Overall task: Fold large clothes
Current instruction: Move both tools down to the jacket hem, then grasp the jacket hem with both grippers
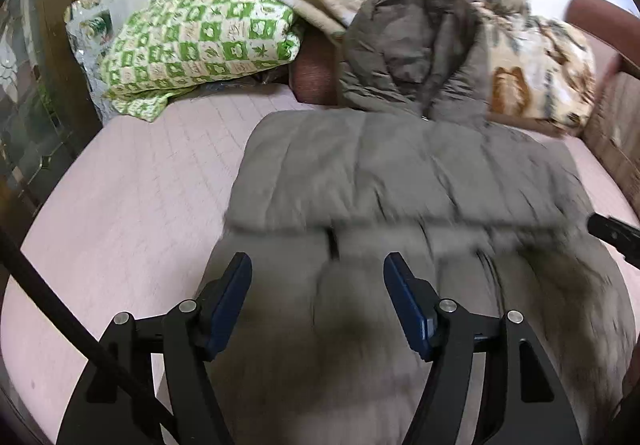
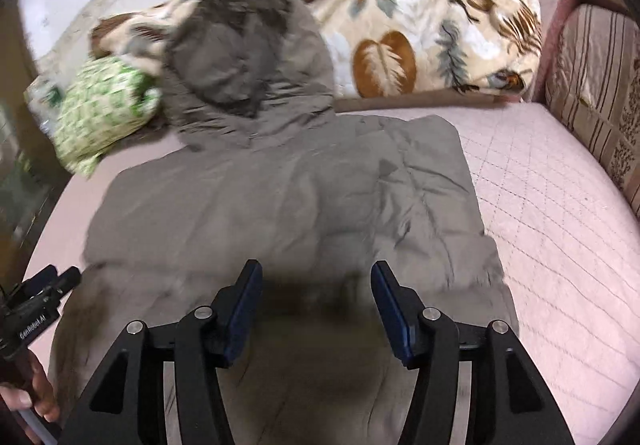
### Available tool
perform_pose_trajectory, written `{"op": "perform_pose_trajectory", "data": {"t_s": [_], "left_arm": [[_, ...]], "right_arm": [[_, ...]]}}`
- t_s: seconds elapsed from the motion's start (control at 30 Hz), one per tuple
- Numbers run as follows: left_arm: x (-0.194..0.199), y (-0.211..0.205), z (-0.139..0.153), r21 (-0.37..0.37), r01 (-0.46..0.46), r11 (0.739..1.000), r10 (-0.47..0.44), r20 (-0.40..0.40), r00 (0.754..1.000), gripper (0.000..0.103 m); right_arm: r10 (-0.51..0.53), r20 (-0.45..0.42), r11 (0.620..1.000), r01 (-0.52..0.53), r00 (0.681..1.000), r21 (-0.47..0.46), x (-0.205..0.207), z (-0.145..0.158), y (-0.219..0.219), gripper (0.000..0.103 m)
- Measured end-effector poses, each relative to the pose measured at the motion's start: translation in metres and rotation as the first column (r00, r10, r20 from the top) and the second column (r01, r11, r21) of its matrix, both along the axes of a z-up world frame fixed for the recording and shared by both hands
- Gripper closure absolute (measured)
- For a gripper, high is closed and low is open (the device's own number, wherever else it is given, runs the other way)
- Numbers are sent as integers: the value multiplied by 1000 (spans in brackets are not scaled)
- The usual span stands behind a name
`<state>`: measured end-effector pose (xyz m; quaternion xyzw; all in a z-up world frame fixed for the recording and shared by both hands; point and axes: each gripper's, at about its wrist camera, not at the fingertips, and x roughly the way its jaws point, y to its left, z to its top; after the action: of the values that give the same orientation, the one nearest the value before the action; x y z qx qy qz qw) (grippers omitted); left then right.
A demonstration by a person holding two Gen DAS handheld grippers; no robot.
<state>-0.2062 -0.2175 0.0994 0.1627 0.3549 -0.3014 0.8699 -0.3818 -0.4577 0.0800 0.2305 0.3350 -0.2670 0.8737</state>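
A large grey-brown hooded puffer jacket [image 1: 400,173] lies spread on the pink quilted bed [image 1: 140,181]; it also shows in the right wrist view [image 2: 288,197]. Its hood [image 2: 244,57] rests up against the bedding at the far side. My left gripper [image 1: 318,265] is open and empty above the jacket's near part. My right gripper [image 2: 316,273] is open and empty above the jacket's near middle. The right gripper's tip [image 1: 612,233] shows at the right edge of the left wrist view. The left gripper [image 2: 40,301] shows at the left edge of the right wrist view.
A green-and-white checked pillow [image 1: 192,41] and a cream leaf-print blanket [image 2: 424,29] are piled along the far side of the bed [image 2: 552,213]. A striped upholstered headboard [image 2: 600,85] stands at the right. A dark door frame [image 1: 52,45] is at the left.
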Motion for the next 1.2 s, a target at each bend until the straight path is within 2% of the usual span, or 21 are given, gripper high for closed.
{"op": "perform_pose_trajectory", "data": {"t_s": [0.17,0.3,0.4,0.53,0.63,0.8,0.93,1.2], "left_arm": [[-69,51,0,5,9,1000,-9,18,1000,29],[-115,81,-18,29,-6,1000,4,51,999,28],[-142,98,-35,42,-14,999,11,74,997,28],[-150,108,-50,42,-5,999,3,44,999,28],[-150,110,-62,50,-2,999,1,34,999,28],[-147,110,-68,51,7,999,-8,16,1000,26],[-146,109,-72,63,12,998,-14,20,1000,24],[-148,109,-75,87,21,996,-26,55,998,21]], "right_arm": [[87,3,996,-87,996,-33,-32,6,64,42],[135,3,990,-134,991,-49,-73,-1,114,40],[125,-12,990,-125,992,-66,-100,-11,139,40],[70,-6,997,-70,998,-39,-135,-27,155,40],[43,-36,999,-44,998,-31,-144,-39,159,40],[35,-98,999,-38,995,-23,-145,-60,162,40],[45,-148,997,-53,988,-49,-138,-71,165,35],[52,-150,997,-61,987,-54,-137,-78,163,30]]}}
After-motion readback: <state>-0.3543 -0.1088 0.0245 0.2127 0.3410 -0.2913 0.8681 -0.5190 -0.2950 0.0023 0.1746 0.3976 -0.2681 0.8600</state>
